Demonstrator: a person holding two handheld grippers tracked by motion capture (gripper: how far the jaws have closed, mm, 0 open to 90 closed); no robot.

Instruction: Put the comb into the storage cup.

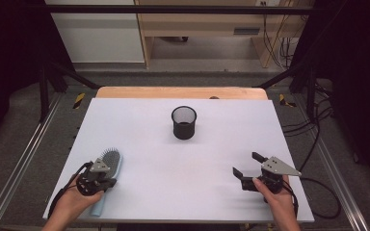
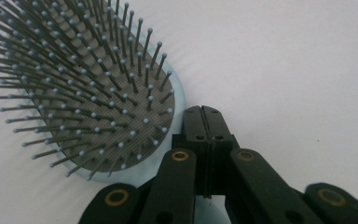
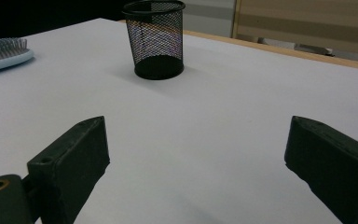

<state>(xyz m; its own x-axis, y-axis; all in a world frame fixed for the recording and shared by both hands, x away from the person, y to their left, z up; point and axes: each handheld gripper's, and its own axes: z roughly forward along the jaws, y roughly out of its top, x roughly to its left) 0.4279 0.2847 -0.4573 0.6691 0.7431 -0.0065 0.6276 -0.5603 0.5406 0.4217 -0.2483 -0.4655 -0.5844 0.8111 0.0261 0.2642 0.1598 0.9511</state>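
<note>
A light-blue hairbrush with grey bristles lies bristles-up near the table's front left corner, its handle toward the front edge. My left gripper hovers over the brush's neck. In the left gripper view its jaws are pressed together with nothing between them, just beside the rim of the brush head. My right gripper rests low at the front right with its jaws wide apart and empty. It points toward a black mesh cup, and the hairbrush lies at the left edge of that view.
The black mesh cup stands upright behind the middle of the white tabletop. A wooden strip runs along the far edge. Black frame posts and cables flank the table on both sides.
</note>
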